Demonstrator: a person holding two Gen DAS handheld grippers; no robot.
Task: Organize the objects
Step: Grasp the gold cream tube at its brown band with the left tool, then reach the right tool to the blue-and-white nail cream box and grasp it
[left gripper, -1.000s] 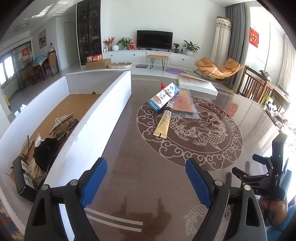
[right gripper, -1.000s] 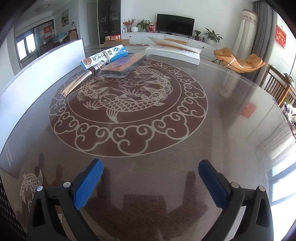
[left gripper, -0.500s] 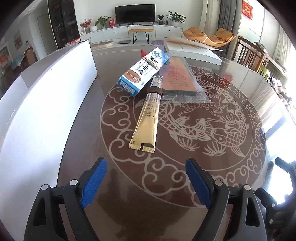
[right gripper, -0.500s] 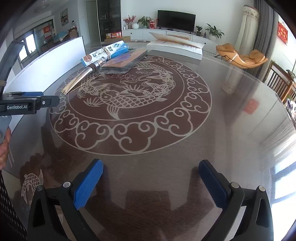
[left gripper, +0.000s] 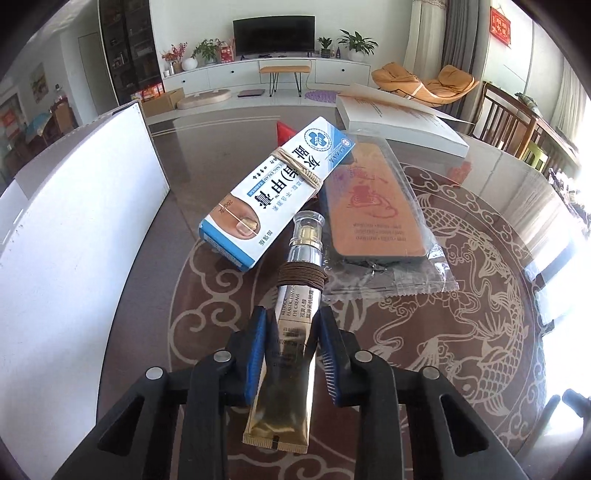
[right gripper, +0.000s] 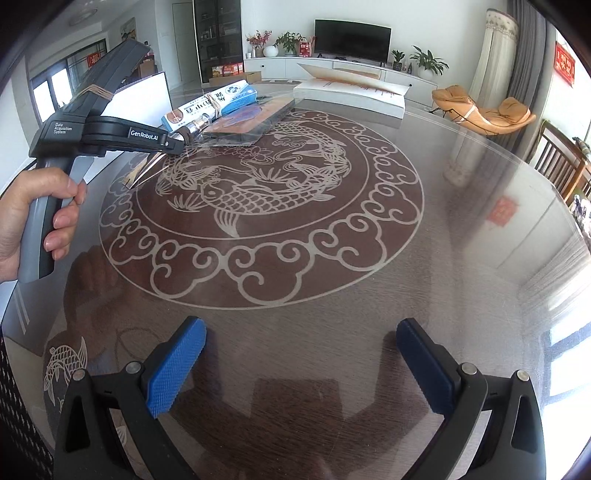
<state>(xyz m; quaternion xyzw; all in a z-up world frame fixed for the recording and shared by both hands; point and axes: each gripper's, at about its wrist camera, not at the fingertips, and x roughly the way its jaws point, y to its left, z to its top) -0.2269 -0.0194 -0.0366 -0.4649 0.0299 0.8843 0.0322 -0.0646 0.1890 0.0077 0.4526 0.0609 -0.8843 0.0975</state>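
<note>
Bright right-side daylight glare, fisheye-warped edges.

Home living room: television, lounge chair

A shiny gold tube of eye cream lies flat on the table, its clear cap pointing away. A brown band is wrapped around its neck. A white and blue box with string tied around it lies just past the cap. Beside the box lies a flat orange thing in a clear bag.
</note>
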